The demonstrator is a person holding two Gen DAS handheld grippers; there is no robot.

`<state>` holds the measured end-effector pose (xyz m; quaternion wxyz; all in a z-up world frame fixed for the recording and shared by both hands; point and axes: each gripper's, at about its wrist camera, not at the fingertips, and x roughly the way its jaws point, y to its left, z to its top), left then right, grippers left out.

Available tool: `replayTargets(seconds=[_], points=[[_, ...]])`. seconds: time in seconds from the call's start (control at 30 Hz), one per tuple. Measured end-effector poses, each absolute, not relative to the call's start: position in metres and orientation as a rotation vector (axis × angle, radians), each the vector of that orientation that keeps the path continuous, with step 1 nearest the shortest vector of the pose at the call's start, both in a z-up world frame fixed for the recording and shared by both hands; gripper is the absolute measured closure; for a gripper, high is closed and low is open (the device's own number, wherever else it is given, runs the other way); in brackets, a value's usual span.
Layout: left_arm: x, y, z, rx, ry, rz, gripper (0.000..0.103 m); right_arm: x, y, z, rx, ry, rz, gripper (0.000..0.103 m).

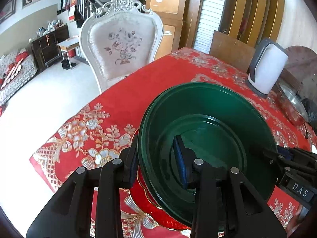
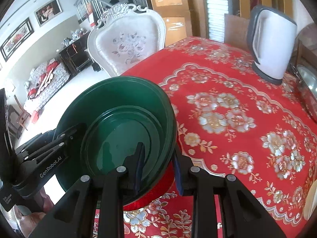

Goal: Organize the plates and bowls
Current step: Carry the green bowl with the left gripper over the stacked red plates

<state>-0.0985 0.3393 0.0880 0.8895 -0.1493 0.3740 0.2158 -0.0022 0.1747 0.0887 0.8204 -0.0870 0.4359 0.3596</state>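
Left tongs (image 1: 158, 158) straddle the left wall of the dark green plastic bowl (image 1: 208, 107), one blue-padded finger outside the rim, the other inside the basin, clamped on it. Right tongs (image 2: 158, 166) grip the opposite wall of the same bowl (image 2: 122, 107) the same way, one finger inside, one outside. Bowl appears to be a nested stack (more than one rim line shows), tilted a little. Directly under it lies a glossy red plate with gilt scalloped edge (image 1: 150, 214), seen also at the bowl's near side in the right wrist view (image 2: 158, 188); contact between bowl and plate cannot be told. All on the bench under a red floral tablecloth (image 2: 237, 119). White electric kettle with grey handle (image 2: 271, 43) stands well apart at the far right; ornate white upholstered chair (image 1: 120, 45) beyond the far edge.
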Motion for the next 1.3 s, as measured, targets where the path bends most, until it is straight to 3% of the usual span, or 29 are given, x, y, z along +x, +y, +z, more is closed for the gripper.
replayTargets(seconds=[1.3], points=[[-0.093, 0.357, 0.056, -0.347, 0.808, 0.490, 0.068, -0.001, 0.186, 0.054, -0.178, 1.037, 0.783, 0.073]])
